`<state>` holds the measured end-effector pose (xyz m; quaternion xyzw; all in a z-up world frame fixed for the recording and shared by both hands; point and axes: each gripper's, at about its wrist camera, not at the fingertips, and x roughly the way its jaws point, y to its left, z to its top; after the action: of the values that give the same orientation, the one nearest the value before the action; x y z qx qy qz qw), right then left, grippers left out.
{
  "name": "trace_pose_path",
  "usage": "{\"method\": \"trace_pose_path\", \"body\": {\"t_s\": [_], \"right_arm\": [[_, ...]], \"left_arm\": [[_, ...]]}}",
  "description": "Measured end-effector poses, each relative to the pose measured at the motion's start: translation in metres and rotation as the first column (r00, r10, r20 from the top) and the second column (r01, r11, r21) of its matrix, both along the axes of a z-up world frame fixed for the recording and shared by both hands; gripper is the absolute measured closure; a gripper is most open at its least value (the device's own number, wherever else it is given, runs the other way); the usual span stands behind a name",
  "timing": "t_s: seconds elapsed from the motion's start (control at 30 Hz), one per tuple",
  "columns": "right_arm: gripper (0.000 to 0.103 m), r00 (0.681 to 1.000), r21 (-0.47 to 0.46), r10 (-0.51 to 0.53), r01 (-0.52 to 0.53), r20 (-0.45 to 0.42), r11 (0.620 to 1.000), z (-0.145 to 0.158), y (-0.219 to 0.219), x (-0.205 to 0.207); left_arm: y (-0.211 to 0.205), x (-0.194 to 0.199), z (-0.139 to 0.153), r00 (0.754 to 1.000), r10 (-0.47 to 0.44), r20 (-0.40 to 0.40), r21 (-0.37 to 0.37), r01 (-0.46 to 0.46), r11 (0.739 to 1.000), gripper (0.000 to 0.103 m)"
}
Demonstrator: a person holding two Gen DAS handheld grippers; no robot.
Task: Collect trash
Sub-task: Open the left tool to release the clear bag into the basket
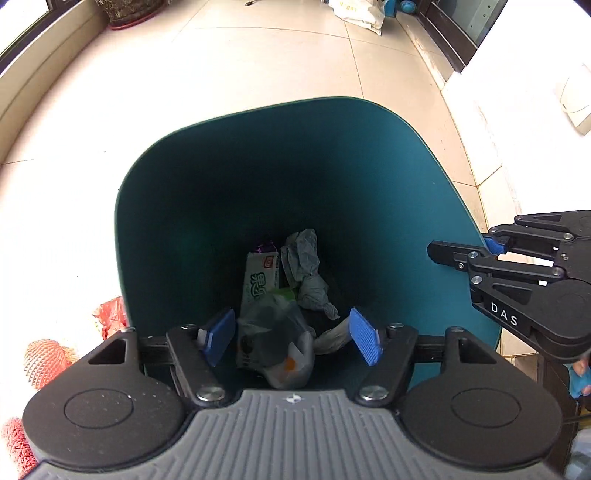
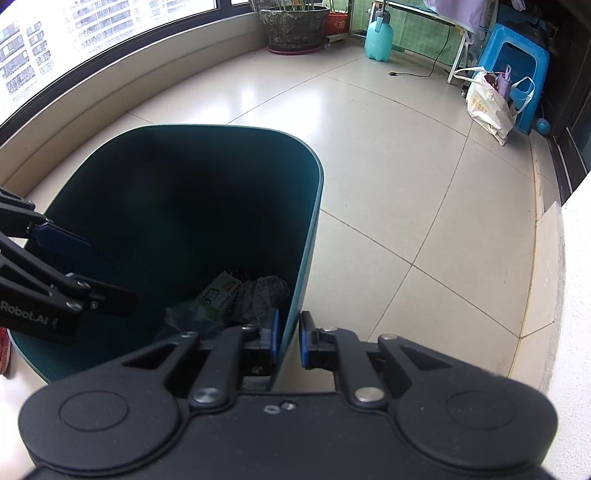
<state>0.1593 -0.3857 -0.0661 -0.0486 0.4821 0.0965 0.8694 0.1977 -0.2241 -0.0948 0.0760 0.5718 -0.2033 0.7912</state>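
**Left tool spread over teal bin, right tool clamped on its rim**

Nearest in the left wrist view: left tool (image 1: pixel 291 338), blue pads (image 1: pixel 364 336) wide apart, nothing pressed between them, pointed steeply down into the teal trash bin (image 1: pixel 166 229). Directly below the gap, on the bin's bottom: a clear plastic bag (image 1: pixel 275 347) with dark and orange contents. Just beyond it, a white wrapper with green lettering (image 1: pixel 258 280), touching a crumpled grey paper wad (image 1: pixel 304 269) on its right; a scrap of purple wrapper (image 1: pixel 266 246) at the far end of the pile. Outside the bin's left wall, on the tiled floor (image 1: pixel 258 66): a crumpled red bag (image 1: pixel 110 317) and a pink foam net (image 1: pixel 46 360).

At the bin's right rim: right tool (image 2: pixel 288 341), pads nearly together, clamped on the thin bin wall, one pad inside and one outside.

Farther off in the right wrist view: a beige shopping bag (image 2: pixel 487 105) leaning against a blue plastic stool (image 2: pixel 517 62), a turquoise spray bottle (image 2: pixel 378 38), a large plant pot (image 2: pixel 295 26) beside the curved window (image 2: pixel 92 26).
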Motion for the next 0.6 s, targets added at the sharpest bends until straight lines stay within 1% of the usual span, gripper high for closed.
{"method": "trace_pose_path", "body": {"t_s": [0.1,0.13,0.3,0.47,0.6], "right_arm": [[0.093,1.0,-0.001,0.001,-0.001,0.0,1.0,0.0,0.0,0.0],[0.093,1.0,-0.001,0.001,-0.001,0.0,1.0,0.0,0.0,0.0],[0.093,1.0,-0.002,0.001,-0.001,0.0,1.0,-0.001,0.001,0.0],[0.093,1.0,-0.003,0.0,0.0,-0.002,1.0,-0.002,0.001,-0.001],[0.093,1.0,-0.003,0.001,-0.001,-0.002,1.0,-0.001,0.001,-0.001]], "left_arm": [[0.01,-0.001,0.008,1.0,0.008,0.001,-0.01,-0.008,1.0,0.035],[0.014,-0.003,0.022,1.0,0.009,0.009,-0.011,-0.008,1.0,0.035],[0.033,-0.018,0.04,0.998,0.011,0.058,-0.04,-0.009,0.999,0.035],[0.06,-0.03,0.057,0.992,0.06,0.109,-0.06,-0.053,0.997,0.031],[0.081,-0.035,0.065,0.98,0.119,0.162,-0.05,-0.112,0.992,0.031]]}}
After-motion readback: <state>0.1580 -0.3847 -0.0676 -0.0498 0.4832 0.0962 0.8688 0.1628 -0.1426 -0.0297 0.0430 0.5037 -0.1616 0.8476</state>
